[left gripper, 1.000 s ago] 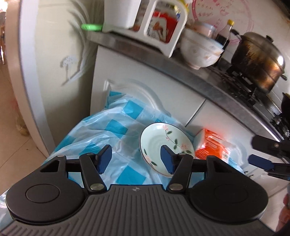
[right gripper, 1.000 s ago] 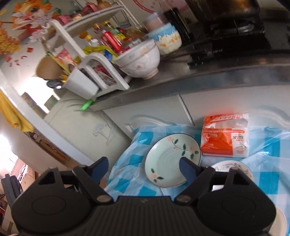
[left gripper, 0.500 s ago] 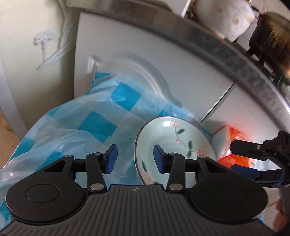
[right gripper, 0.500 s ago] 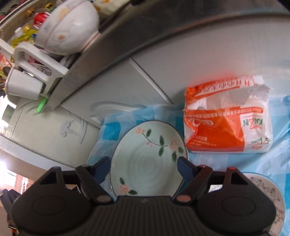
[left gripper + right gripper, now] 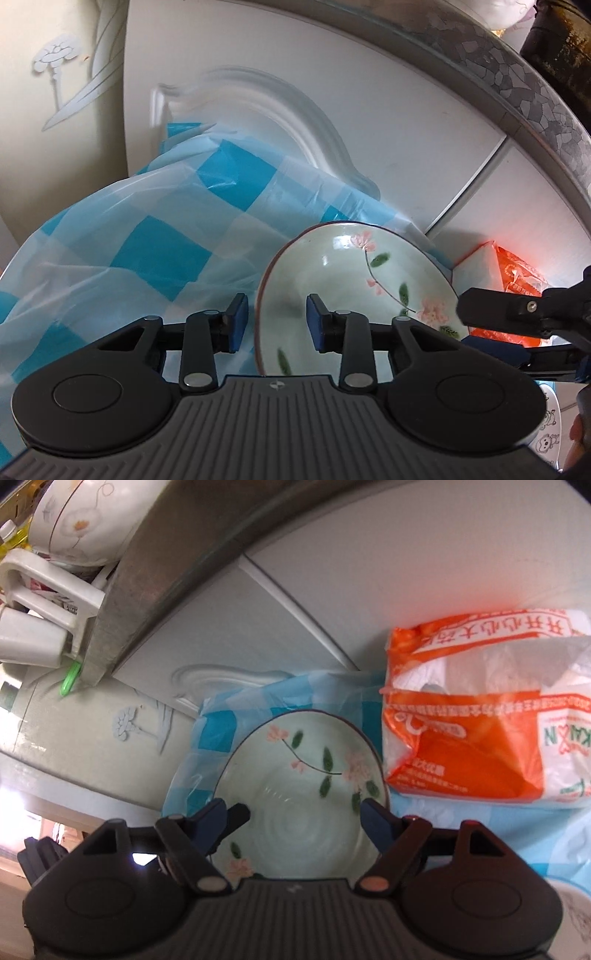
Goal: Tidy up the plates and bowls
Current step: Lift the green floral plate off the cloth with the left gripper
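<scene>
A pale green plate with pink flowers (image 5: 354, 280) (image 5: 306, 797) lies on a blue-and-white checked plastic cloth (image 5: 140, 251). My left gripper (image 5: 275, 323) is open and straddles the plate's left rim, one pad outside it and one over the plate. My right gripper (image 5: 295, 821) is open wide just above the plate, its fingers at either side of the rim. The right gripper's fingers (image 5: 513, 306) also show at the right of the left wrist view. A second white plate with cartoon prints (image 5: 576, 919) peeks in at the lower right.
An orange-and-white tissue pack (image 5: 480, 716) lies right of the plate. White cabinet doors (image 5: 332, 122) stand close behind under a grey countertop edge (image 5: 177, 565). A white flowered bowl (image 5: 77, 520) and a white rack (image 5: 44, 602) sit on the counter.
Both grippers have moved down and closer to the green plate. The left gripper's jaws have narrowed and now straddle the plate's left rim.
</scene>
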A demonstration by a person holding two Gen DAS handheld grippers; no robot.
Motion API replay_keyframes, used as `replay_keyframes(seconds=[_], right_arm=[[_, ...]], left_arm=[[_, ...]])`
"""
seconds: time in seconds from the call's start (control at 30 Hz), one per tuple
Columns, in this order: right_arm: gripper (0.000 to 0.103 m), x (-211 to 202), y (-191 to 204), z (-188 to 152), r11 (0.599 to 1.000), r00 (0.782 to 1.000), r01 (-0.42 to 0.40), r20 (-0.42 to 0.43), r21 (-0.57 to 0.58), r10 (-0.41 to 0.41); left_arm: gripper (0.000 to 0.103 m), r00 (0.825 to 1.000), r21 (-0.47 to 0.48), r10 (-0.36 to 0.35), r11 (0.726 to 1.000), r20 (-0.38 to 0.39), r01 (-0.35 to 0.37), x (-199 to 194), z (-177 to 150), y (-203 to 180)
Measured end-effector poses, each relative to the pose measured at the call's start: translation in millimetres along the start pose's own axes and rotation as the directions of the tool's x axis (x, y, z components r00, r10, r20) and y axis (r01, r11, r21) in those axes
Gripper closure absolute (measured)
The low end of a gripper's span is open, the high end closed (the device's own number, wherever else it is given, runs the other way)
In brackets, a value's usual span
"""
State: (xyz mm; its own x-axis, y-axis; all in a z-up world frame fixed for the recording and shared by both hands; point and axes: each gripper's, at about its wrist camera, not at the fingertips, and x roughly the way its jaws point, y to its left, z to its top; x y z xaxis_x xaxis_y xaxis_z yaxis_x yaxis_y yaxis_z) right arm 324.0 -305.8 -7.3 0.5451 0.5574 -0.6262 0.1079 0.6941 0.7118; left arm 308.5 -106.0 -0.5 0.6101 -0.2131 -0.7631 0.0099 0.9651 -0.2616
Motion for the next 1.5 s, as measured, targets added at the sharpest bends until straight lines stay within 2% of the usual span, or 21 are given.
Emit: replay_keyframes(seconds=[0.03,0.13,0.27,0.37,0.43,0.53,0.63,0.7,0.8,0.93,1.07,1.33,1.5], right_arm=[[0.023,1.6,0.1,-0.6,1.0,1.0,-0.009,-0.001,-0.002,0.009],[0.025,0.7,-0.5,-1.3,0.999,0.999,0.044,0.025,-0.008,-0.044],[0.026,-7.7,-2.0,-3.2,0.999,0.996,0.049,0.072,0.004,-0.049],[0.026,-12.2,2.0,-2.4,0.996,0.992,0.088,0.095,-0.022,-0.086],[0.023,-10.0,0.5,-2.1,0.996,0.993,0.089,0.081,-0.016,-0.087],[0.023,-4.0,-1.3,-3.0,0.989,0.987,0.145,0.072,-0.018,-0.144],[0.022,2.5,-5.7,-3.3,0.99,0.989,0.137,0.061,-0.015,-0.136],[0.019,4.4,-5.8,-3.9,0.996,0.994,0.089,0.061,-0.007,-0.088],[0.016,7.3,-0.7,-6.3,0.995,0.993,0.094,0.074,-0.024,-0.092],[0.016,9.2,2.1,-7.0,0.99,0.989,0.125,0.088,-0.061,-0.119],[0.016,7.1,3.5,-8.6,0.992,0.989,0.106,0.109,-0.067,-0.099],[0.016,-8.1,12.0,-19.2,0.993,0.988,0.074,0.142,-0.09,-0.061],[0.015,-16.4,11.9,-33.2,0.998,0.99,0.033,0.139,-0.054,-0.025]], left_arm=[[0.065,1.0,0.006,0.001,1.0,0.005,-0.001,0.7,-0.1,-0.8],[0.065,1.0,0.011,0.002,1.0,0.012,-0.002,2.6,-0.8,-0.9],[0.066,1.0,0.019,0.006,1.0,0.022,-0.006,0.1,-3.4,-2.4],[0.068,0.999,0.029,0.012,0.999,0.03,-0.013,-0.7,-5.0,-3.3],[0.07,0.999,0.034,0.009,0.999,0.031,-0.01,-1.2,-5.4,-3.4],[0.072,0.999,0.024,0.006,1.0,0.032,-0.007,-2.4,-5.4,-1.8],[0.072,0.999,0.027,0.006,1.0,0.035,-0.007,-2.5,-5.1,-1.5],[0.073,0.999,0.029,0.006,1.0,0.036,-0.007,-2.4,-5.2,-1.7],[0.076,0.999,0.029,0.002,1.0,0.033,-0.003,-3.1,-5.4,-0.8],[0.077,1.0,0.024,0.001,1.0,0.025,-0.002,-5.8,-6.4,1.3],[0.077,1.0,-0.001,0.005,1.0,0.02,-0.005,-11.3,-7.7,6.3],[0.078,0.999,-0.047,0.013,0.999,0.038,-0.011,-36.1,-11.2,15.8],[0.079,0.999,-0.062,0.014,0.998,0.049,-0.01,-56.0,-18.0,22.7]])
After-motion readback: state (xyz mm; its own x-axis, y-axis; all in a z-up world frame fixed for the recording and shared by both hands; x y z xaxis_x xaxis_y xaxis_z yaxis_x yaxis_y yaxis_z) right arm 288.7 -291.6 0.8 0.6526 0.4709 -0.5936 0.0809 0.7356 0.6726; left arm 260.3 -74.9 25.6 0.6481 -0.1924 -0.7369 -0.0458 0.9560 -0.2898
